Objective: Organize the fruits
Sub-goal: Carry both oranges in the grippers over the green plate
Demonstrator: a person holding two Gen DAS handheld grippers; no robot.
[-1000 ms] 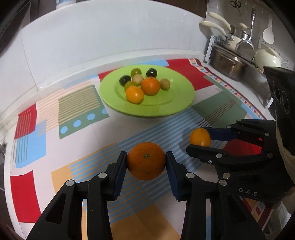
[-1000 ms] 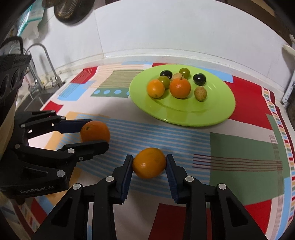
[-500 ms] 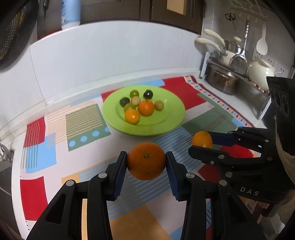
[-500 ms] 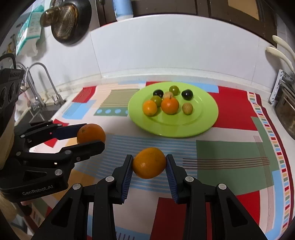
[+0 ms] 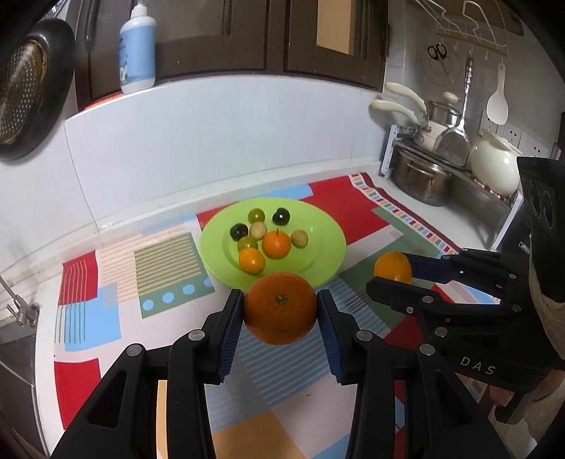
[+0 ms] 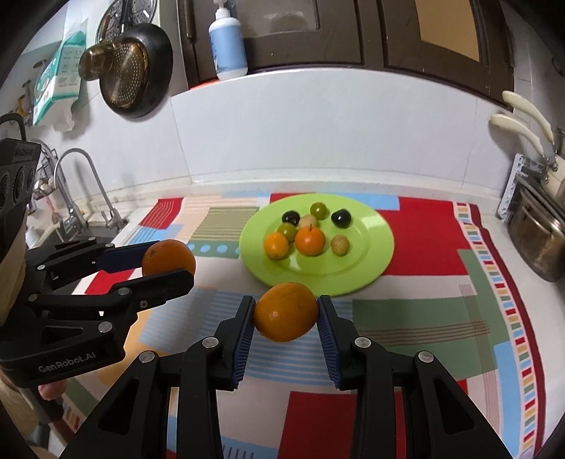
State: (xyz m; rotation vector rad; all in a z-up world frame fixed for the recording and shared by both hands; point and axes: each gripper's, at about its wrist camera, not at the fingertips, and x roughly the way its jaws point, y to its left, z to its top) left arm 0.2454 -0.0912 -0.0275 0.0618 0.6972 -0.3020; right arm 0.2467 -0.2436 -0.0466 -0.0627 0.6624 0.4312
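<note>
Orange stem-end faces left tool.

Left gripper: matt black plastic, metal rivets, ribbed blue pads. Held orange: dimpled, dull-sheened peel. Right gripper: same build; its orange is smoother, with a faint sheen. Green plate: glossy, looks plastic. Mat: printed, smooth, slight sheen. Far right, pot: brushed metal. Far cabinet doors: dark wood.

Dim, soft light; fisheye-warped edges.
</note>
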